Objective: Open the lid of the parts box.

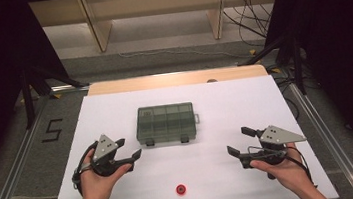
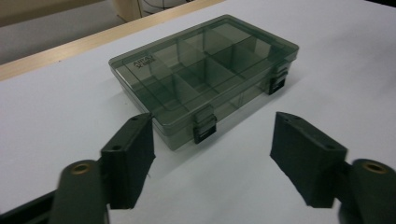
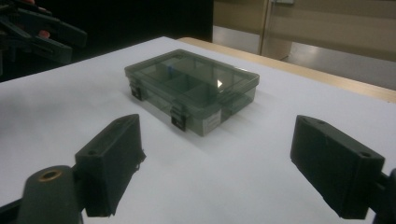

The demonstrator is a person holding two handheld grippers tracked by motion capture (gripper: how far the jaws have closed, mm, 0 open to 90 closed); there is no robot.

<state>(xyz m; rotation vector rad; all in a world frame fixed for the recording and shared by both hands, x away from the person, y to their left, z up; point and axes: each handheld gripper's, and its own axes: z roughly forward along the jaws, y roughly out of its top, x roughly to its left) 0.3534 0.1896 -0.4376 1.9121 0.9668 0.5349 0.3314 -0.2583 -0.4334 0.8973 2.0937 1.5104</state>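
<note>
The left gripper (image 1: 131, 149) is held low over the white table surface (image 1: 115, 111), its black jaws spread apart with nothing between them. Just ahead of it and slightly to its right, a smoky translucent rectangular plastic compartment box (image 1: 166, 123) is seen lying flat with its lid closed and its two dark latches (image 1: 150, 143) turned toward the person; in the left gripper view the box (image 2: 205, 74) is framed beyond the open jaws, apart from them. A small round red object (image 1: 180, 189) is seen on the table nearer the person, roughly between the two grippers and well apart from both. The right gripper (image 1: 239, 141) is held at the far side, jaws likewise wide apart and empty, with the box (image 3: 191, 88) ahead and to its left.
</note>
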